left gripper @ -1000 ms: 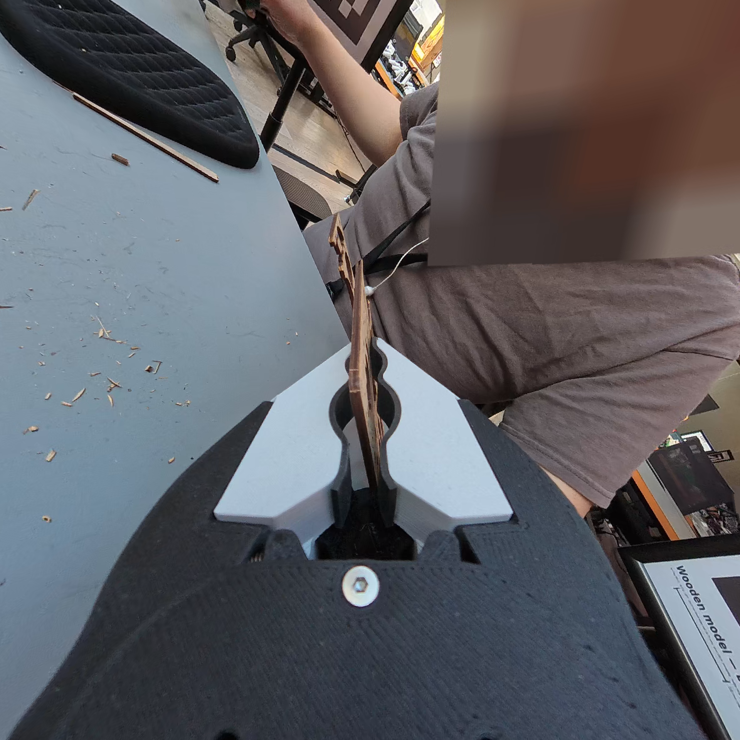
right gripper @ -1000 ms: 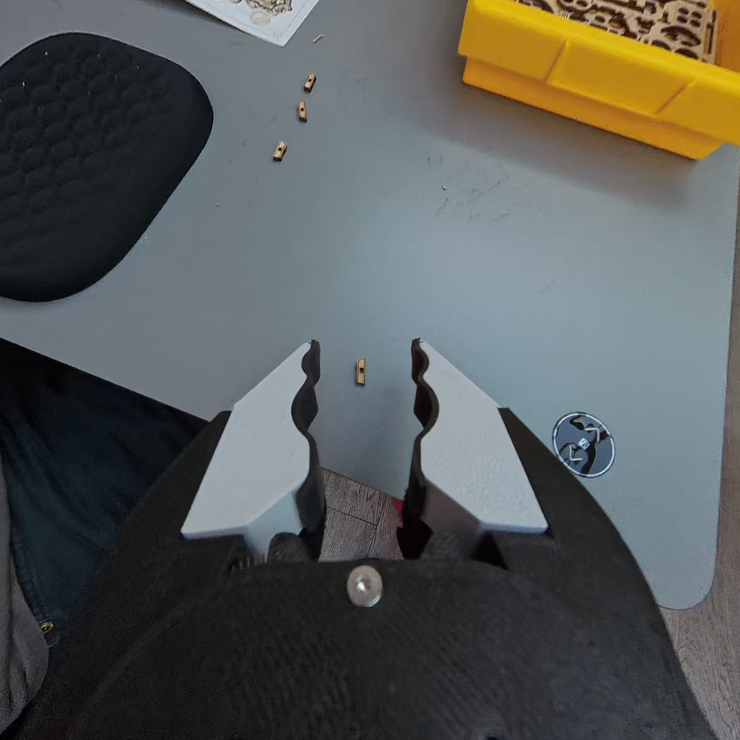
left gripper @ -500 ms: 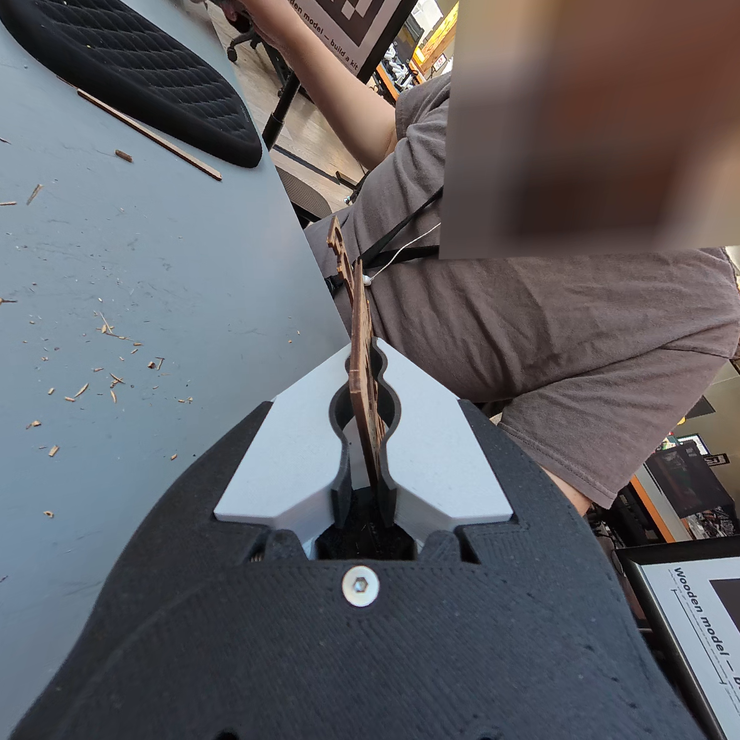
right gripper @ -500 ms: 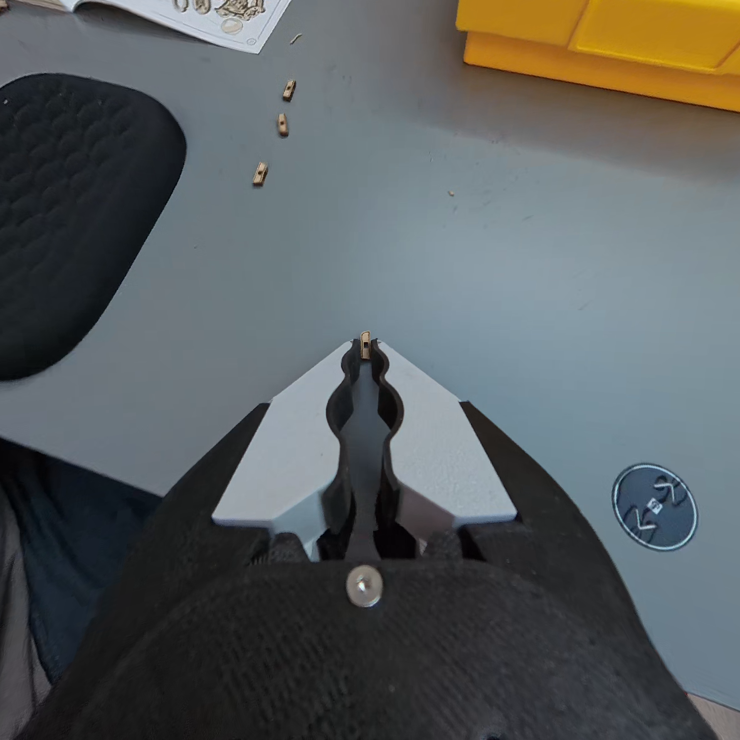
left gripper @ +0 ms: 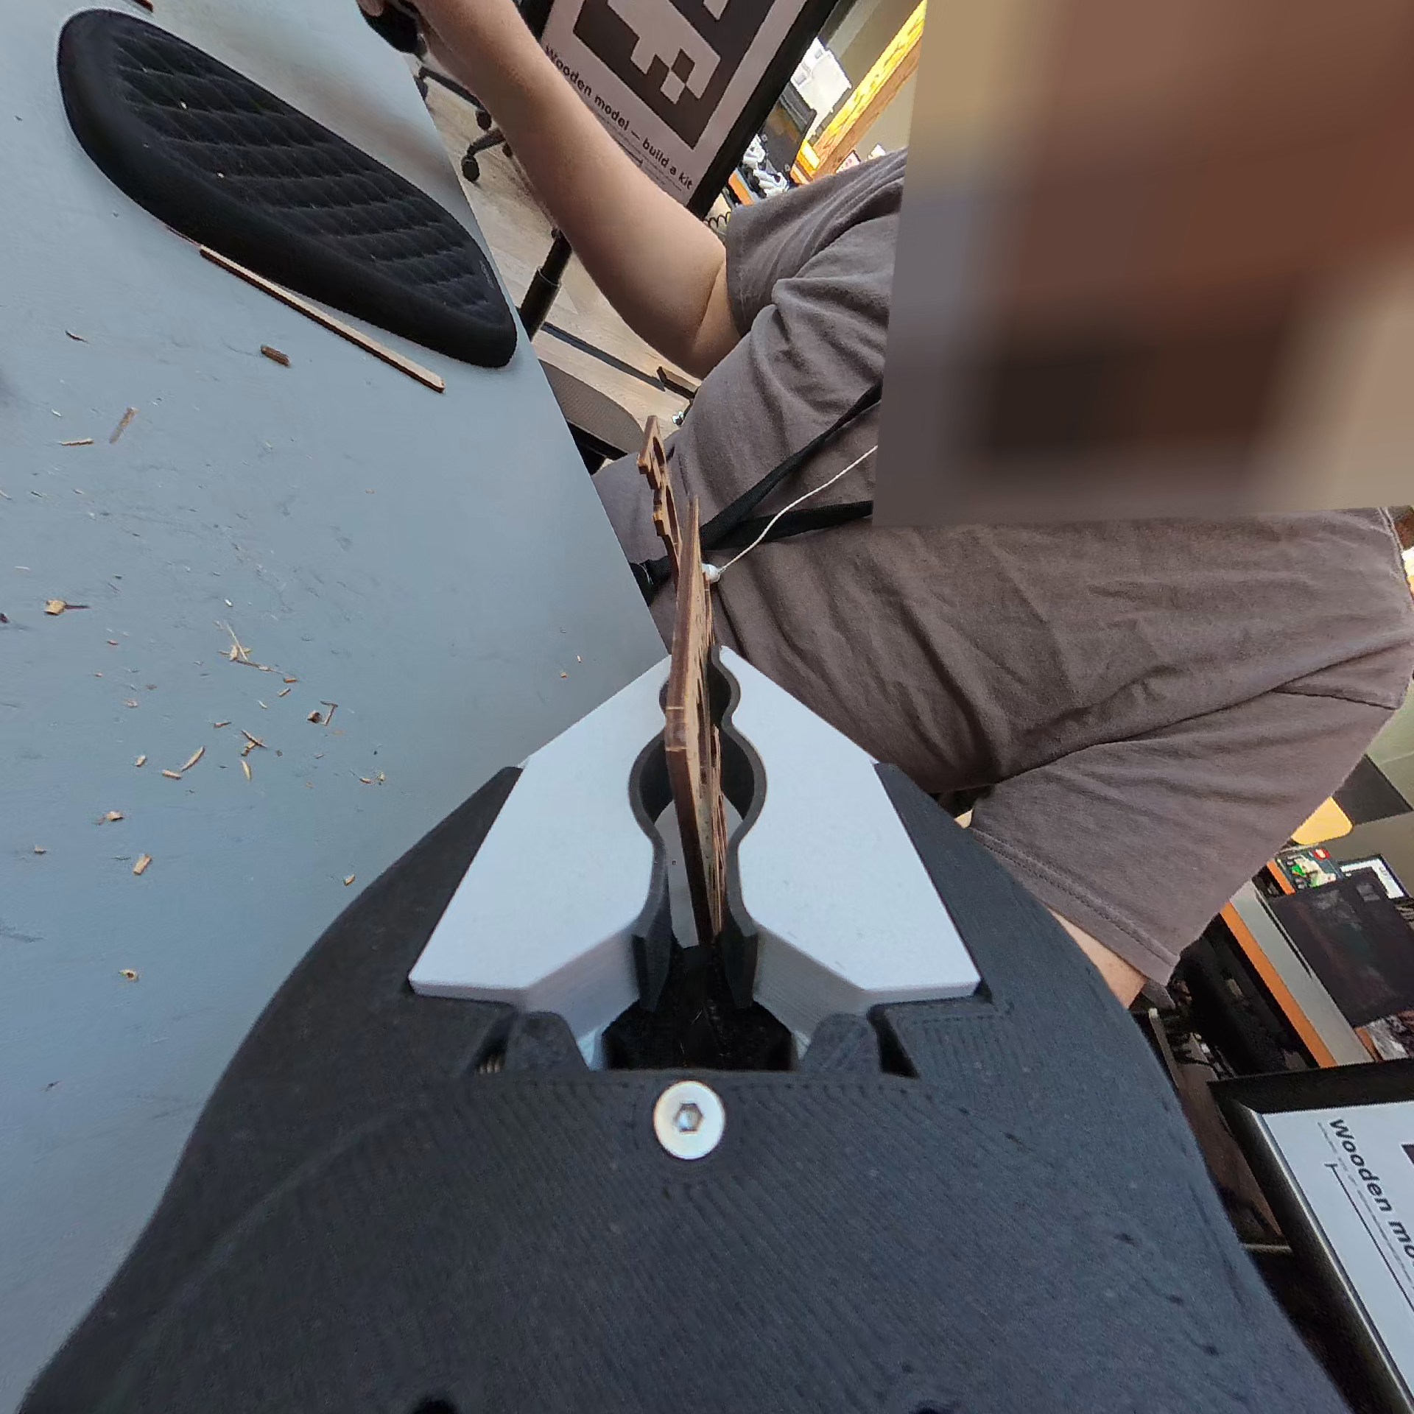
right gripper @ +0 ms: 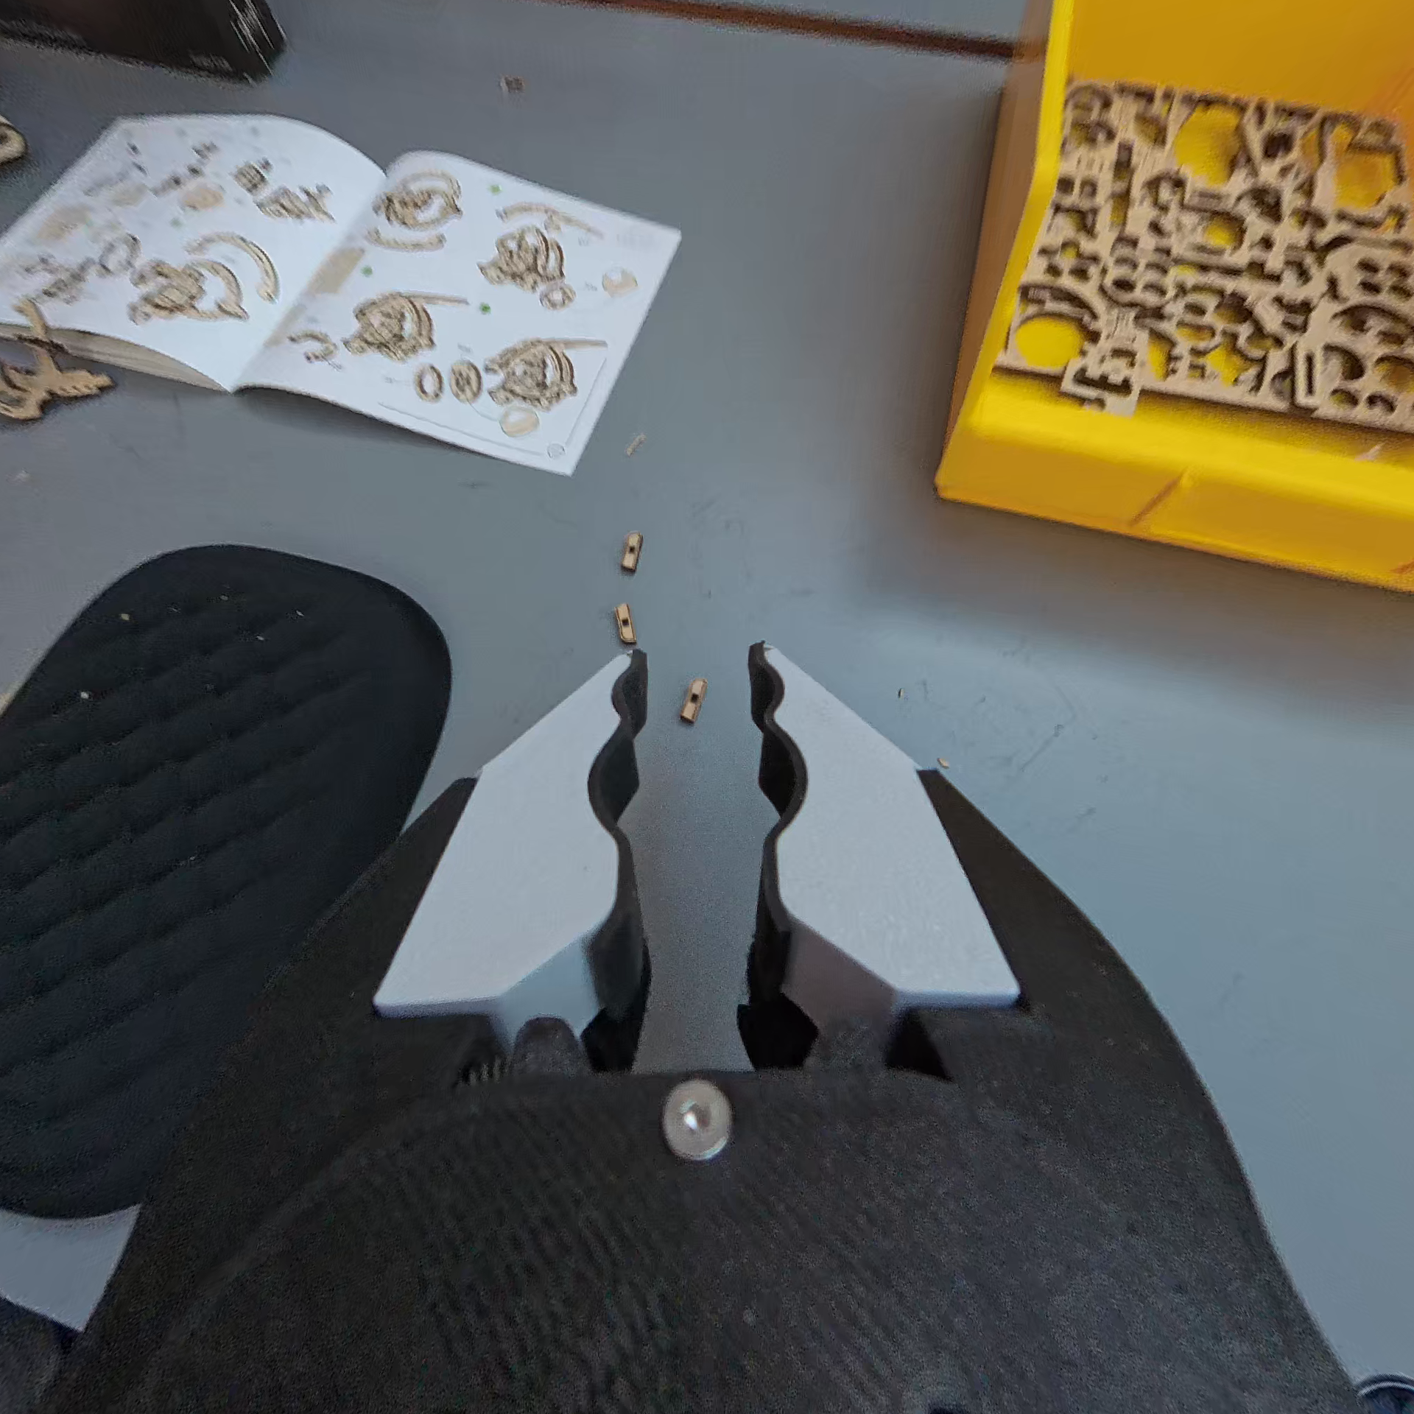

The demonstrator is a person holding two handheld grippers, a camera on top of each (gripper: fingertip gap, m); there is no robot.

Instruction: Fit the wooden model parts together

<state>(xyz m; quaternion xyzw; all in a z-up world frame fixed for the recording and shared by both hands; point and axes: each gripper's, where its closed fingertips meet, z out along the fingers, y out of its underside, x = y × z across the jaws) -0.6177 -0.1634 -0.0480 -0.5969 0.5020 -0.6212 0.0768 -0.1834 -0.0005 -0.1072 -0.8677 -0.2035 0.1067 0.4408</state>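
Observation:
My left gripper (left gripper: pixel 692 659) is shut on a flat brown wooden model part (left gripper: pixel 686 604). I see the part edge-on, and it sticks out past the fingertips over the table's edge. My right gripper (right gripper: pixel 695 652) is open just above the grey table (right gripper: pixel 842 382). A small wooden piece (right gripper: pixel 692 700) lies on the table between its fingertips. Two more small pieces (right gripper: pixel 625 621) (right gripper: pixel 630 552) lie in a row just beyond the left fingertip.
An open instruction booklet (right gripper: pixel 329 283) lies at the far left, with loose wooden parts (right gripper: pixel 38 382) beside it. A yellow bin (right gripper: pixel 1148 490) at the right holds punched wooden sheets (right gripper: pixel 1224 252). Black pads (right gripper: pixel 191 803) (left gripper: pixel 291 191) lie on the table. A person's torso (left gripper: pixel 995 650) is close to the left gripper. Tip to tip, the grippers are about 45 cm apart.
My right gripper closed on a small piece near the table's front edge and moved forward to the row of pieces. It is now open, with a piece on the table between its fingers. The left grip is unchanged.

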